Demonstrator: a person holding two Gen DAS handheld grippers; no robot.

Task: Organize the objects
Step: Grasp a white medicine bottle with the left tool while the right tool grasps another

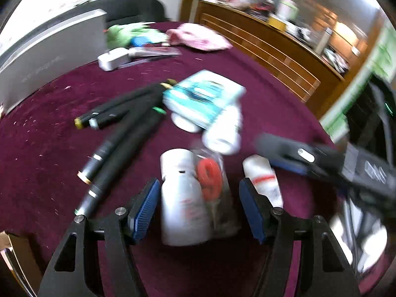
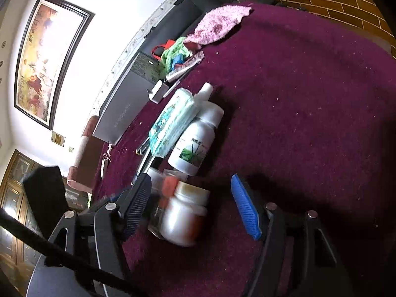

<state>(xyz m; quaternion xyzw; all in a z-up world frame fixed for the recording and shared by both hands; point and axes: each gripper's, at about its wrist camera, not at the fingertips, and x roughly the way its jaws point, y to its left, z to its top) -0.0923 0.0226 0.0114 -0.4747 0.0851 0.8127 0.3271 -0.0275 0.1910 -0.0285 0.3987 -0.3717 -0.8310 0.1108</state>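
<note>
Maroon tabletop (image 1: 49, 133), cluttered. White bottle (image 1: 182, 198) lay lengthwise between left gripper (image 1: 199, 206) jaws, half-spread, untouched. Right gripper (image 2: 190, 208) jaws wide, beside it.

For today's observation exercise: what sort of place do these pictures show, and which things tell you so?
Probably a home living or dining room: a table under a purple cloth, a framed painting on the wall, and a cluttered wooden cabinet beside it.
</note>
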